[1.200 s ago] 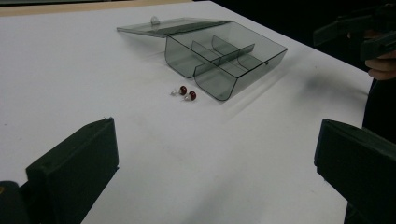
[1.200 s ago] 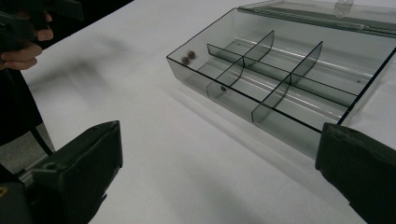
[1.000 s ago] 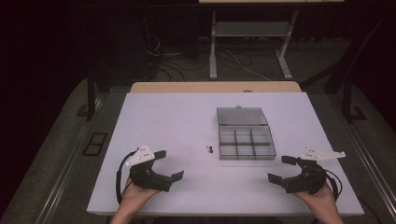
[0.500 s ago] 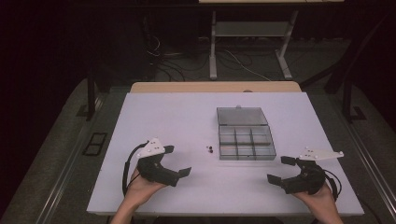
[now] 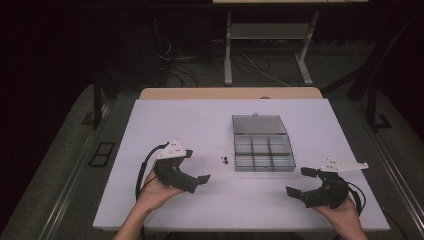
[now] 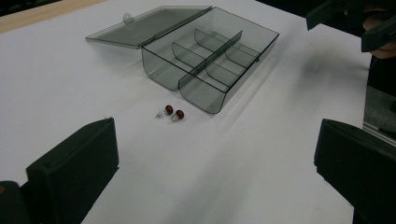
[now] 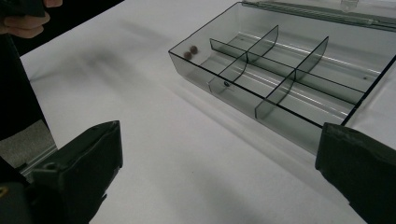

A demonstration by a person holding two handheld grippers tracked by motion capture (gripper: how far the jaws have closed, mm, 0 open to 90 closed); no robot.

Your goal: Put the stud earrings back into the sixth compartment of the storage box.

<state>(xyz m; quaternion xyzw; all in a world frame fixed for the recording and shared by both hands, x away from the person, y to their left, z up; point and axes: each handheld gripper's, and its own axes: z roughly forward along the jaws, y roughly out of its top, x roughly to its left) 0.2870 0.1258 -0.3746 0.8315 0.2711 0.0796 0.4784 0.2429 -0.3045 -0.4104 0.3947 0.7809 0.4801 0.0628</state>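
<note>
A clear grey compartment box [image 5: 264,152] lies on the white table [image 5: 190,125] with its lid [image 5: 259,125] folded open behind it. Two small red beads [image 5: 224,159] rest on the table just left of the box. My left gripper [image 5: 196,166] hovers open a short way left of the beads, nothing between its jaws. In the left gripper view the beads [image 6: 173,113] lie ahead of the left gripper [image 6: 215,168], in front of the box [image 6: 201,95]. My right gripper [image 5: 299,182] is open and empty near the front right, facing the box [image 7: 280,119].
The box's several compartments look empty. A wooden strip [image 5: 230,93] runs along the table's far edge, with table legs and cables on the floor beyond. The other hand [image 7: 23,18] shows at the top left of the right gripper view.
My left gripper has moved right and slightly forward, closer to the beads. The right gripper has hardly shifted. Both stay open.
</note>
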